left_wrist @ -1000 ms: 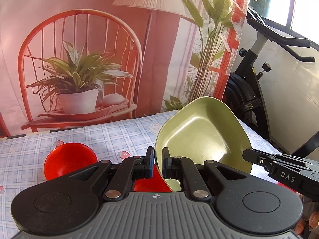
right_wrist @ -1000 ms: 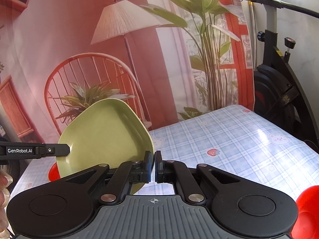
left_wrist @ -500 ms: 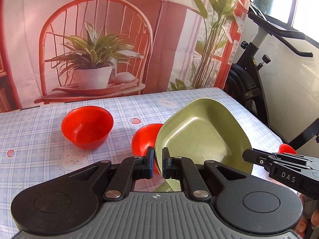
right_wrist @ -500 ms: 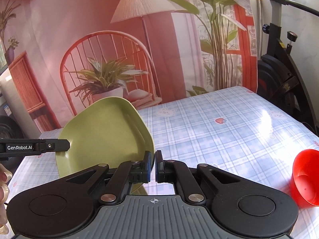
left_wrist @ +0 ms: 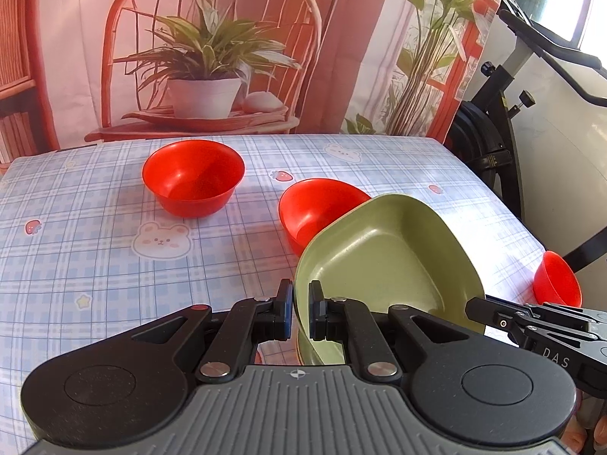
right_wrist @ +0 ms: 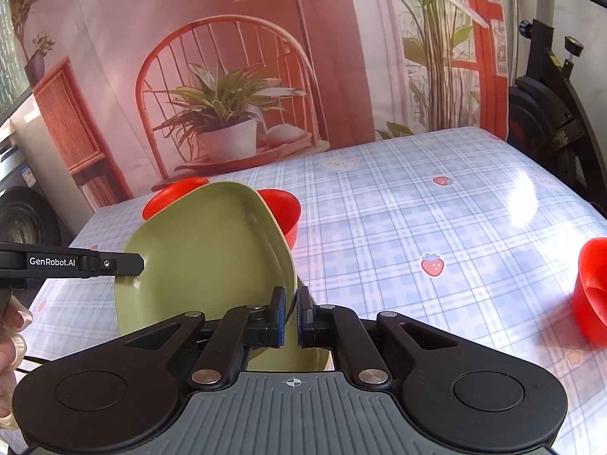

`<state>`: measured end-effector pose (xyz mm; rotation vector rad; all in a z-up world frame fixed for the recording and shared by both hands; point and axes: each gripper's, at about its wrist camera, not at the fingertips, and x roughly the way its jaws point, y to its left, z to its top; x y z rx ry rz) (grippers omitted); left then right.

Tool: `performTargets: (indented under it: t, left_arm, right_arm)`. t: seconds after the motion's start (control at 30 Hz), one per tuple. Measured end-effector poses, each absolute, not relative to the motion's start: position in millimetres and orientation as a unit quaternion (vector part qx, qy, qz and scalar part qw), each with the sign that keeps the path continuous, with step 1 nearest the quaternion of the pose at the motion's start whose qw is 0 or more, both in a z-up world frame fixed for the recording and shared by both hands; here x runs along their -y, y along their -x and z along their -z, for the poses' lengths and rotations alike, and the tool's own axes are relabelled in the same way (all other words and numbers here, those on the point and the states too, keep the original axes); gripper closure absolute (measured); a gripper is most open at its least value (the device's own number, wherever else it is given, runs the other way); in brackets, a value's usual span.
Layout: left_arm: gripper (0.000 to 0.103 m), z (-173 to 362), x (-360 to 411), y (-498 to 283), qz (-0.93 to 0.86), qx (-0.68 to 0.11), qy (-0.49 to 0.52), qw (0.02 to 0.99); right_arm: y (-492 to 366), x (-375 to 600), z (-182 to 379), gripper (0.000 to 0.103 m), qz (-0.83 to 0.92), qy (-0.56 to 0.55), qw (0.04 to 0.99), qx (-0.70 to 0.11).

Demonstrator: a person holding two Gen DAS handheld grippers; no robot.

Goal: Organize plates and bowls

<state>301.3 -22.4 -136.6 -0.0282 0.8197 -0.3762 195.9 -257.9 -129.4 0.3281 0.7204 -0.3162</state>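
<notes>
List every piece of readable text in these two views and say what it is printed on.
"GenRobot.AI": white lettering on the left gripper, seen from the right wrist view.
"DAS": on the right gripper, seen from the left wrist view.
Yellow sticker on the exercise bike: too small to read.

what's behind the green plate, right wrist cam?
Two red bowls on the table poke out behind the green plate: one past its top left edge, one past its right. The plate covers most of both.
</notes>
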Motion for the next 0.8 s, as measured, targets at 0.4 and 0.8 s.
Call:
performTargets:
  t: [0.4,0.8]
  left_arm:
    - [0.094,153,32,-293,0.186,-0.422,0.002,0.887]
    - [0.094,161,34,-297,0.172,-0.428,-0.005,0.887]
  right_arm:
    - [-176,266,144,0.098,0.156,-0.192,0.895,-0.372]
    - [-175,272,158,0.097,0.150,-0.202,0.891,-0.377]
